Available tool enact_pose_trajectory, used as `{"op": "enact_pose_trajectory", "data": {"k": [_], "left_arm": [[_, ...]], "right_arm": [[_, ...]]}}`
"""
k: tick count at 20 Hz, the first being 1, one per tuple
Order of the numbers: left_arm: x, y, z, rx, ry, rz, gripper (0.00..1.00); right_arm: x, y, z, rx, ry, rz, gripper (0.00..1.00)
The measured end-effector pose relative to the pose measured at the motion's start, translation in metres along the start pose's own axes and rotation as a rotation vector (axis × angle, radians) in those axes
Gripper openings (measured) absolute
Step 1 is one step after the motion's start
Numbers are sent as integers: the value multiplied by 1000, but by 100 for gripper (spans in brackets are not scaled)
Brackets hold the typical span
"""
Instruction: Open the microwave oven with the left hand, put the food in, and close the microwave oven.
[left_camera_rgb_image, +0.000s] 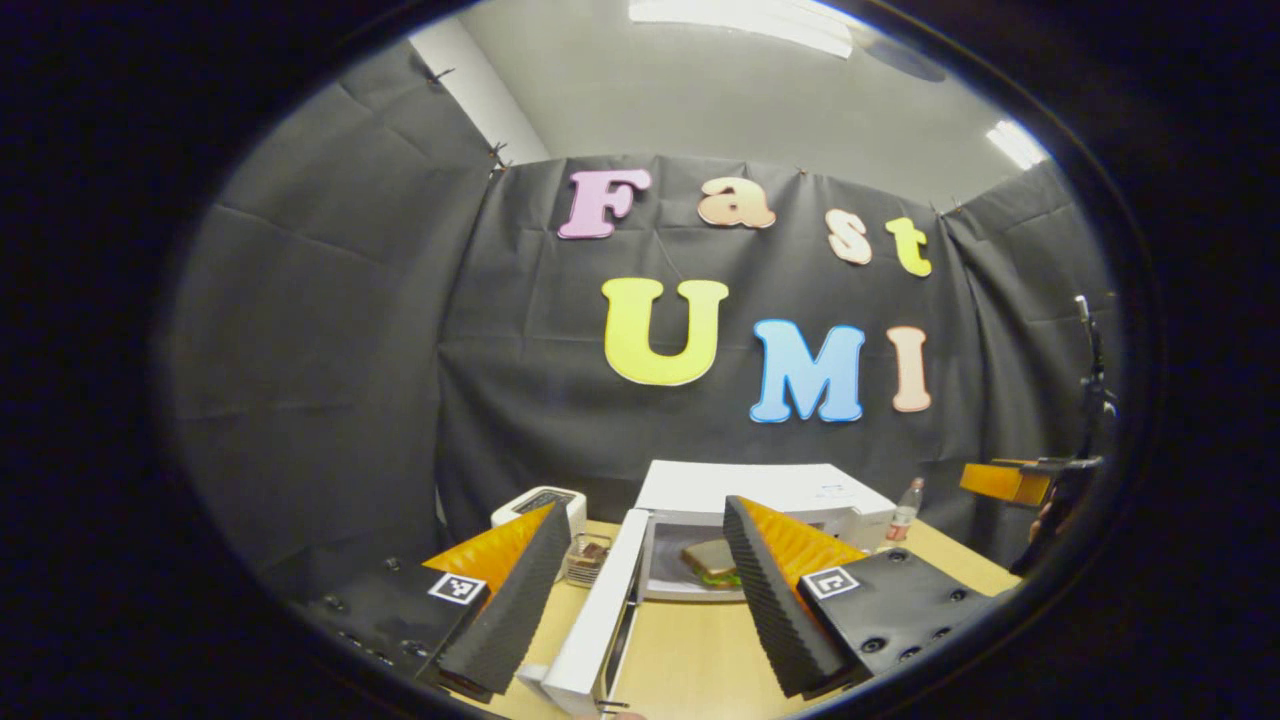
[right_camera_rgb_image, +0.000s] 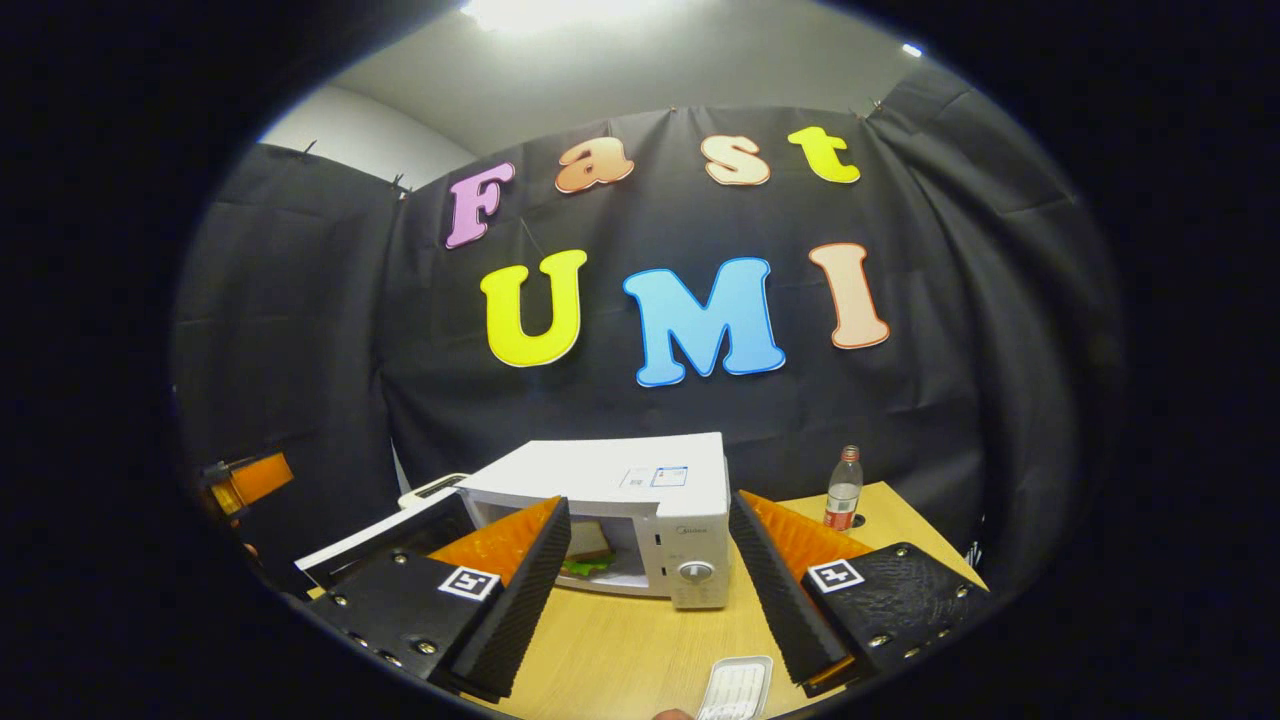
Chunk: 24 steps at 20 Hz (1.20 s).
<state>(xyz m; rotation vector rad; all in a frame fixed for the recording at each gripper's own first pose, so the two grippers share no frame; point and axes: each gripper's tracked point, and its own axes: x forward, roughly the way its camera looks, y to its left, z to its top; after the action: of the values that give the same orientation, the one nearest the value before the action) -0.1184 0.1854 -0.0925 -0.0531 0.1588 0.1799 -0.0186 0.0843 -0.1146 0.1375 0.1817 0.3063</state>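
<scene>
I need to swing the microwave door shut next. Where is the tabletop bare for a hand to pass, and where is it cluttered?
Bare wood lies before the microwave, between its open door and the small white tray. Crowded: the toaster and a small container stand beside the door; the bottle stands beside the microwave's control side.

A boxy white microwave oven (right_camera_rgb_image: 610, 490) stands on a pale tan wooden table (right_camera_rgb_image: 610, 650). The sandwich (left_camera_rgb_image: 712, 563) inside shows brown bread over green lettuce.
</scene>
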Motion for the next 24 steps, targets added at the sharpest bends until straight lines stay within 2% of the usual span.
{"op": "enact_pose_trajectory", "data": {"k": [4,7,9,11,12,16,21,22,24], "left_arm": [[-17,19,-30,32,92,-11,100],[-26,53,-44,6,139,2,99],[-28,82,-56,-8,162,39,62],[-37,120,-80,10,201,137,26],[-36,133,-93,20,232,152,7],[-42,119,-132,8,303,12,7],[-40,87,-150,39,332,-153,7],[-41,84,-153,44,338,-177,9],[-45,72,-151,46,337,-228,7]], "right_arm": [[-4,-5,9,0,-23,-33,96],[-6,6,10,-10,-25,-44,96],[-6,13,10,-13,-23,-49,96],[-7,18,10,1,-24,-60,96],[-6,22,9,5,-25,-67,96],[-10,27,9,-13,-29,-108,96],[-19,26,17,-27,-51,-171,96],[-22,27,12,-29,-45,-181,96],[-28,30,7,-35,-35,-201,96]]}}
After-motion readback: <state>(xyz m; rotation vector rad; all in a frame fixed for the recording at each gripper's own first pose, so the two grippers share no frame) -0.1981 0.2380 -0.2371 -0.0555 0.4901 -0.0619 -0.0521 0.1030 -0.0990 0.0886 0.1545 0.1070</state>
